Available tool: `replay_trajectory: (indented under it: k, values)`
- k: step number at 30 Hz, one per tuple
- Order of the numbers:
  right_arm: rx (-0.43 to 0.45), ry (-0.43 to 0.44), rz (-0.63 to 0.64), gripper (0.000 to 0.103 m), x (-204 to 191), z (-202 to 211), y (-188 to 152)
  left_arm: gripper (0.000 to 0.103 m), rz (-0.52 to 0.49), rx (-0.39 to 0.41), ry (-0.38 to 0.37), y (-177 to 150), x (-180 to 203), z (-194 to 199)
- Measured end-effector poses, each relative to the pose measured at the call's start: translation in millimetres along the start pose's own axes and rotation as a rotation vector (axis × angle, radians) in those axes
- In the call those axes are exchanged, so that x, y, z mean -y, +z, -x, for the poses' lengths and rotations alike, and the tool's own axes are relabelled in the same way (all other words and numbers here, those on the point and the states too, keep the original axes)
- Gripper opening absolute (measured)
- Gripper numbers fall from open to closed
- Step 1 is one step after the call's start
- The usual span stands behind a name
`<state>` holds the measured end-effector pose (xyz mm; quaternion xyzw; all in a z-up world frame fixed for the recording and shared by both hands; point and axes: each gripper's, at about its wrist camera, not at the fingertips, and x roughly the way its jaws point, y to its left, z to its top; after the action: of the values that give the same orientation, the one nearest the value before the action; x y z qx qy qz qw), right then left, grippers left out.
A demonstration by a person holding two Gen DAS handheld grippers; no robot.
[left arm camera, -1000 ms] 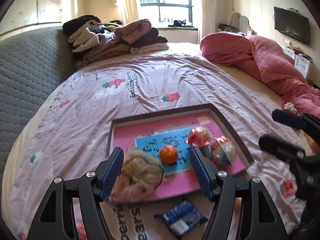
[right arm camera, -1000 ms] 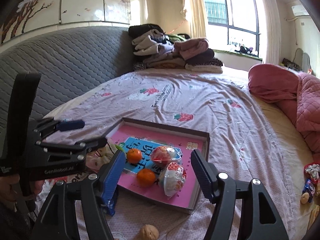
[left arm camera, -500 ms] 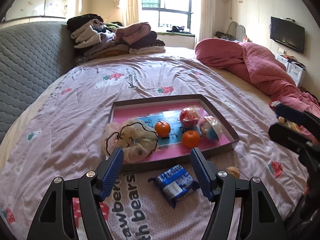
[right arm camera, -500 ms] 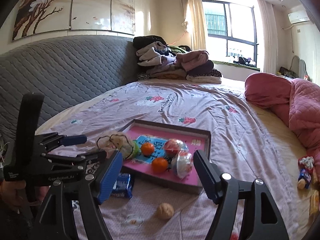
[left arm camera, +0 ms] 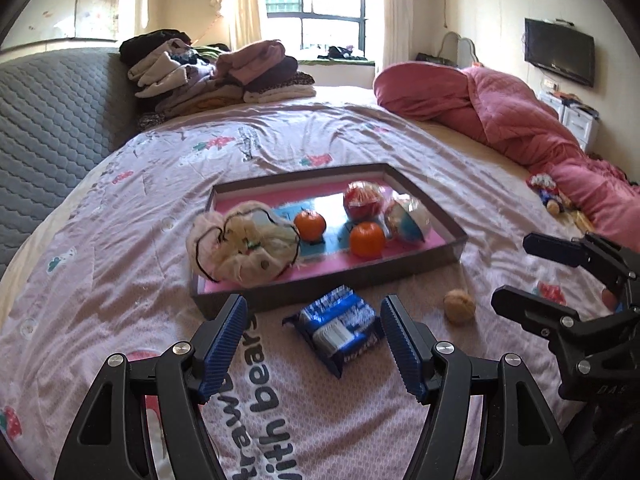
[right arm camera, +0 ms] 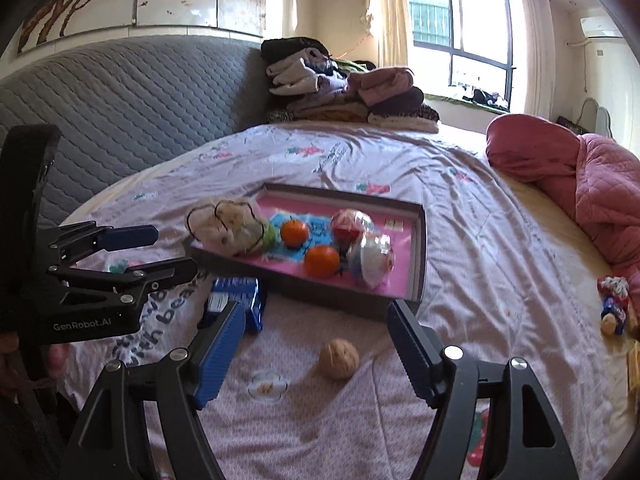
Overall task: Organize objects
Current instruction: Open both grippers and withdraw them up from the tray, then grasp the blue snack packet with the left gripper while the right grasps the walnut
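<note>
A grey tray (left arm camera: 440, 258) with a pink floor lies on the bed. It holds a cream drawstring pouch (left arm camera: 244, 246), two oranges (left arm camera: 310, 224) (left arm camera: 367, 239), a red wrapped ball (left arm camera: 362, 202) and a clear-wrapped ball (left arm camera: 408, 220). A blue snack packet (left arm camera: 340, 326) and a walnut (left arm camera: 459, 306) lie on the sheet in front of the tray. My left gripper (left arm camera: 314, 344) is open and empty above the packet. My right gripper (right arm camera: 316, 350) is open and empty above the walnut (right arm camera: 339, 359); the tray (right arm camera: 418, 236) lies beyond.
Folded clothes (left arm camera: 208, 76) are stacked at the headboard. A pink quilt (left arm camera: 500, 112) lies along the right side. Small snacks (right arm camera: 614, 304) lie by the quilt near the bed's right edge. A grey padded headboard (right arm camera: 132, 104) runs along the left.
Both grippers have drawn back from the tray toward the near side of the bed. The pouch now rests in the tray's near left corner. Packet and walnut have come into fuller view.
</note>
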<state>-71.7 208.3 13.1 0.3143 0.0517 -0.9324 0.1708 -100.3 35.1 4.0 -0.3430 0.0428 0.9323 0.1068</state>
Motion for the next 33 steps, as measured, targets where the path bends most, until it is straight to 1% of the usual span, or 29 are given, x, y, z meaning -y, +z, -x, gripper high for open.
replay_trajectory:
  k: [7,12,17,26,33]
  values:
    - [-0.046,-0.011,0.015,0.073,-5,-11,-13,0.071,-0.016,-0.057,-0.019,-20,5,-17]
    - [-0.080,-0.017,0.021,0.073,-5,-18,-20,0.071,-0.039,-0.080,-0.024,-30,6,-28]
    - [-0.095,-0.019,0.025,0.073,-6,-22,-25,0.071,-0.045,-0.107,-0.040,-39,5,-36]
    - [-0.117,-0.025,0.029,0.073,-5,-29,-30,0.071,-0.051,-0.120,-0.056,-47,5,-42]
    - [-0.136,-0.031,-0.009,0.073,5,-38,-32,0.071,-0.048,-0.131,-0.060,-45,2,-57]
